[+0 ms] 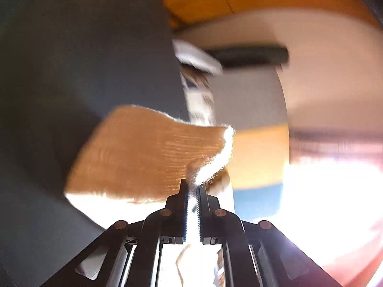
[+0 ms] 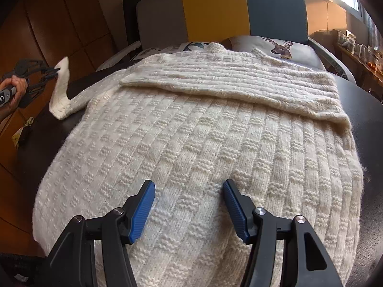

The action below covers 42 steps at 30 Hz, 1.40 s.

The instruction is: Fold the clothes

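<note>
A cream knitted sweater (image 2: 191, 143) with a basket-weave pattern lies spread flat over a dark table (image 2: 368, 124), covering most of its top. One sleeve (image 2: 239, 83) is folded across the upper body of the sweater, lying on it from the far right edge toward the left. The other sleeve (image 2: 71, 100) runs off the sweater's left side, and its cuff (image 2: 62, 71) is lifted off the table, pinched in the left gripper (image 2: 56, 70), whose handle a person's hand (image 2: 14, 88) holds. In the left wrist view, that gripper (image 1: 192, 191) has its fingers nearly together with the cuff (image 1: 153, 157) clamped between them; that view is blurred. The right gripper (image 2: 189, 205) hovers over the near part of the sweater with its blue-padded fingers (image 2: 141, 212) spread wide, holding nothing. Beyond the sweater's far edge is a deer-print cushion (image 2: 275, 47) against a chair back (image 2: 220, 9) in grey, yellow and teal panels.
</note>
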Available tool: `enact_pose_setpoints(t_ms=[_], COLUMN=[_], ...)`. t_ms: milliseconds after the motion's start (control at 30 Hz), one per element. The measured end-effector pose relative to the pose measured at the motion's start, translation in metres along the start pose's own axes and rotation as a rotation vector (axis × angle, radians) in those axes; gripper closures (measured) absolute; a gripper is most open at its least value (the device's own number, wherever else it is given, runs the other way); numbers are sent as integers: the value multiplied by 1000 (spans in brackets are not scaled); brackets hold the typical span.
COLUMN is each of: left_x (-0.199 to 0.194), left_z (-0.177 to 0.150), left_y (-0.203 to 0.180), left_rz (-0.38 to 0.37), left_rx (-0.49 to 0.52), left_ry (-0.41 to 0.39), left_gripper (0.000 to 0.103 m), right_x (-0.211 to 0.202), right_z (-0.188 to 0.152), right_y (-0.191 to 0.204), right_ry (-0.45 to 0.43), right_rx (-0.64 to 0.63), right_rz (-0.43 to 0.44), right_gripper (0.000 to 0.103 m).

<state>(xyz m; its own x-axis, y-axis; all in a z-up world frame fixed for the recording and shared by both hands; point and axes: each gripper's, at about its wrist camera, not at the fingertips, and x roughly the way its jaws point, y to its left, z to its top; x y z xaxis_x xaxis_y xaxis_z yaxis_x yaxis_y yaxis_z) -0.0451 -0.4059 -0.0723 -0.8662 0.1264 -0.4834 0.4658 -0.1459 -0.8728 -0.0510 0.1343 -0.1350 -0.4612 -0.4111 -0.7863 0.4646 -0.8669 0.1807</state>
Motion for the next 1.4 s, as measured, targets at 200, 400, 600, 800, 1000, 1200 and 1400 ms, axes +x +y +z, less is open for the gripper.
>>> enact_pose_setpoints(t_ms=[200,400,600,800,1000,1200,1400], left_x=[74,126,123,49,-10,-13,-12], left_z=[-59,-108,-137,-113,-87,-81,-75], left_y=[-51,-65,-48,-26,44,71,94], left_rz=[24,94,95,-82,-46,-55,-65], left_rx=[130,230,247,179,97,55,18], left_ry=[170,299,410,324,252,261,272], left_gripper=[97,97,86,62,58,58,58], right_x=[0,0,-6,-4,74,137,158], right_z=[0,-1,10,69,124,139,147], right_y=[-2,-4,-6,-20,-18,-6,9], right_ry=[-4,-8,15,-101,-55,7,1], right_rx=[2,10,40,330,643,818,854], right_rz=[18,30,78,522,661,620,603], right_gripper=[42,42,42,42,42,47,69])
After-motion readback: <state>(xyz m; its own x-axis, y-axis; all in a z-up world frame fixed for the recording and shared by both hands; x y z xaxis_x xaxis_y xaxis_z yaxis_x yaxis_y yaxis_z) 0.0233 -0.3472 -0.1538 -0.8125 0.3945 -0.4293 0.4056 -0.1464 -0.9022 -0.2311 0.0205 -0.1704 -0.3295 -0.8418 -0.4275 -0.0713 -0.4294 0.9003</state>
